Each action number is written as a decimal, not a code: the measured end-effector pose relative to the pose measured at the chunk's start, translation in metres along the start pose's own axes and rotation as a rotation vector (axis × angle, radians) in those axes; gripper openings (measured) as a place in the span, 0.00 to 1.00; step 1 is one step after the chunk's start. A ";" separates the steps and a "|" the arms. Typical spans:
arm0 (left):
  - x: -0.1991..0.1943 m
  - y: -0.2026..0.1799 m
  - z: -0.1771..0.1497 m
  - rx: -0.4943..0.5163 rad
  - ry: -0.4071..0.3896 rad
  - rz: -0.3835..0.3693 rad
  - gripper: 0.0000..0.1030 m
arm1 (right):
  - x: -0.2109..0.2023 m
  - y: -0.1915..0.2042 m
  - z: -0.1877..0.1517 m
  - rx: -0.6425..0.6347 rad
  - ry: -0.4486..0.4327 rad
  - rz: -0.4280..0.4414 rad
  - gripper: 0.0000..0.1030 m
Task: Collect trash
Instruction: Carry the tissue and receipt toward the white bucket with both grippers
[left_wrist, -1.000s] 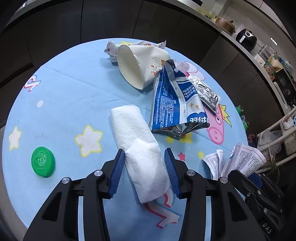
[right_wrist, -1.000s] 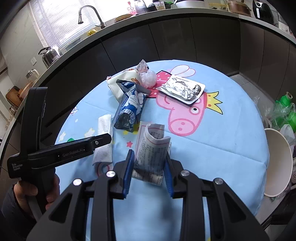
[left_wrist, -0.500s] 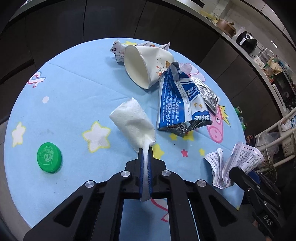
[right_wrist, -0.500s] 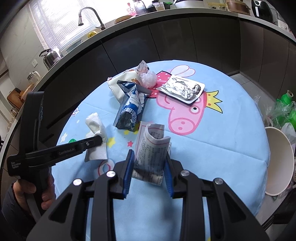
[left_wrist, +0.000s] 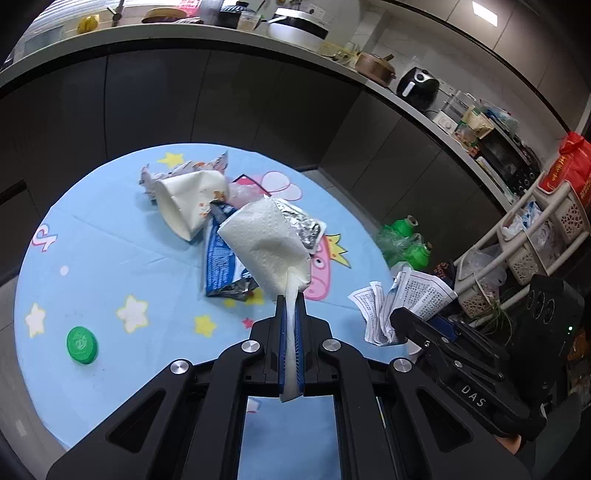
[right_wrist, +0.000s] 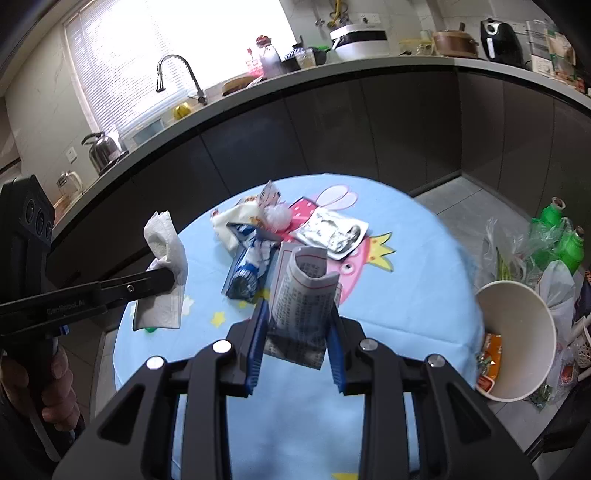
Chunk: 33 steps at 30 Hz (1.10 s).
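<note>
– What have you got?
– My left gripper (left_wrist: 291, 306) is squeezing the white tissue (left_wrist: 266, 243), up off the table (left_wrist: 110, 258). My right gripper (right_wrist: 297, 321) hugs the folded paper (right_wrist: 304, 291).

Light blue tablecloth (left_wrist: 110, 258) with yellow and white stars and a pink cartoon pig (left_wrist: 325, 269) (gold crown). White embossed tissue (left_wrist: 266, 243), blue-and-silver wrapper (left_wrist: 221, 266), green cap (left_wrist: 82, 344) near left.
</note>
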<state>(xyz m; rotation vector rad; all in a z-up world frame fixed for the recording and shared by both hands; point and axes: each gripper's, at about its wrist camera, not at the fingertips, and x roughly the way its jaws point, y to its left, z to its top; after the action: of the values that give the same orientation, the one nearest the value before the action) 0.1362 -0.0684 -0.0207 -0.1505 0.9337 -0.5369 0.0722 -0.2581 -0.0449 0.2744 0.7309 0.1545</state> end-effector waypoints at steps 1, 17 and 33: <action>0.000 -0.008 0.003 0.016 -0.003 -0.014 0.04 | -0.006 -0.004 0.002 0.006 -0.013 -0.009 0.29; 0.043 -0.126 0.027 0.217 0.046 -0.181 0.04 | -0.065 -0.101 -0.003 0.163 -0.134 -0.144 0.29; 0.133 -0.218 0.025 0.343 0.182 -0.282 0.04 | -0.083 -0.199 -0.039 0.337 -0.138 -0.252 0.30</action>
<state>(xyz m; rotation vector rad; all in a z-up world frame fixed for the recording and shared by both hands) 0.1379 -0.3250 -0.0262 0.0796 0.9881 -0.9753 -0.0066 -0.4593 -0.0798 0.5049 0.6462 -0.2277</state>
